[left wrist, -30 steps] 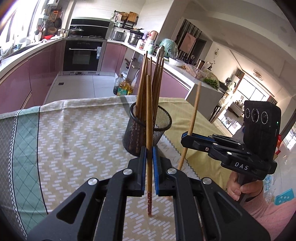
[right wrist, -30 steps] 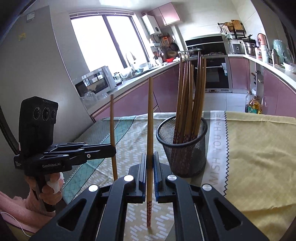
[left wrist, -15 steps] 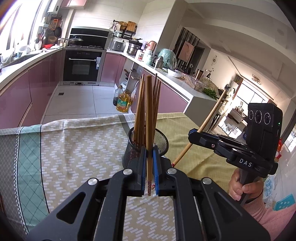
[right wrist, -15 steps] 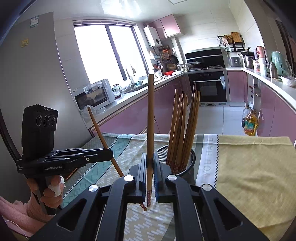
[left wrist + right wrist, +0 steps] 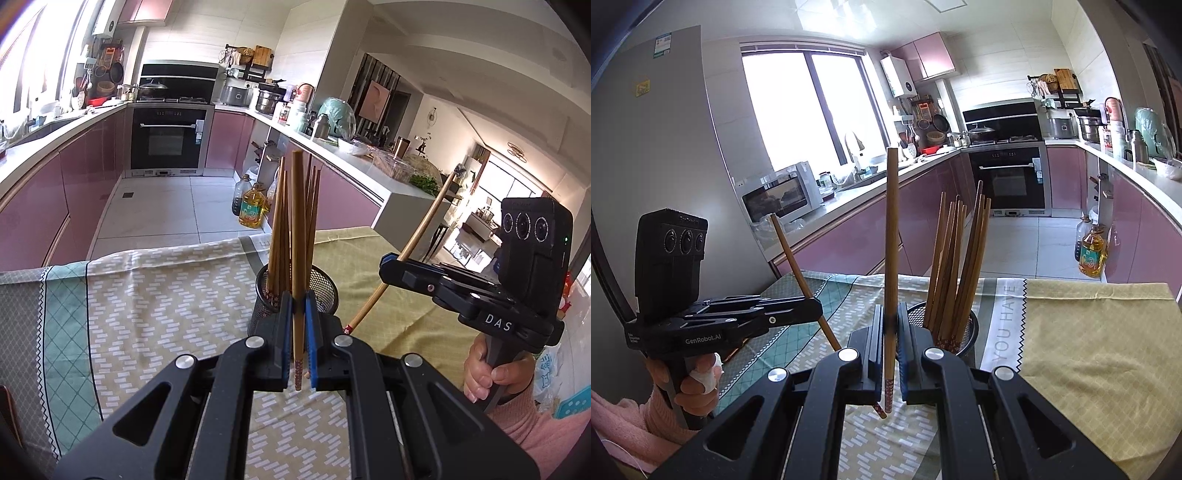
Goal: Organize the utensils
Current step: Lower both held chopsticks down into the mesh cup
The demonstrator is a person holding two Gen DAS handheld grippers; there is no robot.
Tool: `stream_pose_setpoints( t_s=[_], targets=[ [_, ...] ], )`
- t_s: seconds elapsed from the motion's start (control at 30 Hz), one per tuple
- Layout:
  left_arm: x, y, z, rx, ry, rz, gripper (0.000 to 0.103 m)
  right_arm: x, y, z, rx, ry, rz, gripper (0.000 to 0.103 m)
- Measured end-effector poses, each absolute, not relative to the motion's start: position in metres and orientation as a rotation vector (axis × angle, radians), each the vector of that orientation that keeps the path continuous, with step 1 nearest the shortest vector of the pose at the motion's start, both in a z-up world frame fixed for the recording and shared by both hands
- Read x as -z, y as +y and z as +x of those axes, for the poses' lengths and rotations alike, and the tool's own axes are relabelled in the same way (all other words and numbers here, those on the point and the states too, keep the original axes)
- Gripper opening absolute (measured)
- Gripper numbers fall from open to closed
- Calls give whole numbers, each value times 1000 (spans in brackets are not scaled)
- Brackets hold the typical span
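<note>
My left gripper (image 5: pixel 296 332) is shut on a wooden chopstick (image 5: pixel 297 236) held upright, right in front of the black mesh cup (image 5: pixel 325 288) that holds several chopsticks. My right gripper (image 5: pixel 889 332) is shut on another wooden chopstick (image 5: pixel 891 229), also upright, close to the same cup (image 5: pixel 971 328). In the left wrist view the right gripper (image 5: pixel 391 264) shows at the right, its chopstick (image 5: pixel 417 236) looking tilted. In the right wrist view the left gripper (image 5: pixel 812 310) shows at the left with its chopstick (image 5: pixel 798 273) slanted. Both chopsticks hang above the tablecloth.
The table carries a patterned cloth (image 5: pixel 159 302) with a yellow part (image 5: pixel 1089 332) at the right. Beyond the table edge are pink kitchen cabinets (image 5: pixel 55 199), an oven (image 5: pixel 168 138) and oil bottles (image 5: pixel 252 208) on the floor.
Both grippers have risen with their chopsticks, whose lower tips have left the tablecloth, and moved closer to the mesh cup. Each chopstick now looks tilted in the other view.
</note>
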State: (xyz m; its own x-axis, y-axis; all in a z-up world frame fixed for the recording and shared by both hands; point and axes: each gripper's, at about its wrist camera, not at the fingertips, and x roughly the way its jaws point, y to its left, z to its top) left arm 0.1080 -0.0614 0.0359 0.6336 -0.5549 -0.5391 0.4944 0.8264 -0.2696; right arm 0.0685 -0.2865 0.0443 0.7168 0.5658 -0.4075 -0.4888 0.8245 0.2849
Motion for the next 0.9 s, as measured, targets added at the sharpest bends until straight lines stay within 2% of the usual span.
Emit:
stream_pose_setpoints(
  t_s=[0.9],
  targets=[
    [-62, -63, 109, 589, 603, -54, 7, -69, -292, 71, -576, 463, 161, 6]
  ],
)
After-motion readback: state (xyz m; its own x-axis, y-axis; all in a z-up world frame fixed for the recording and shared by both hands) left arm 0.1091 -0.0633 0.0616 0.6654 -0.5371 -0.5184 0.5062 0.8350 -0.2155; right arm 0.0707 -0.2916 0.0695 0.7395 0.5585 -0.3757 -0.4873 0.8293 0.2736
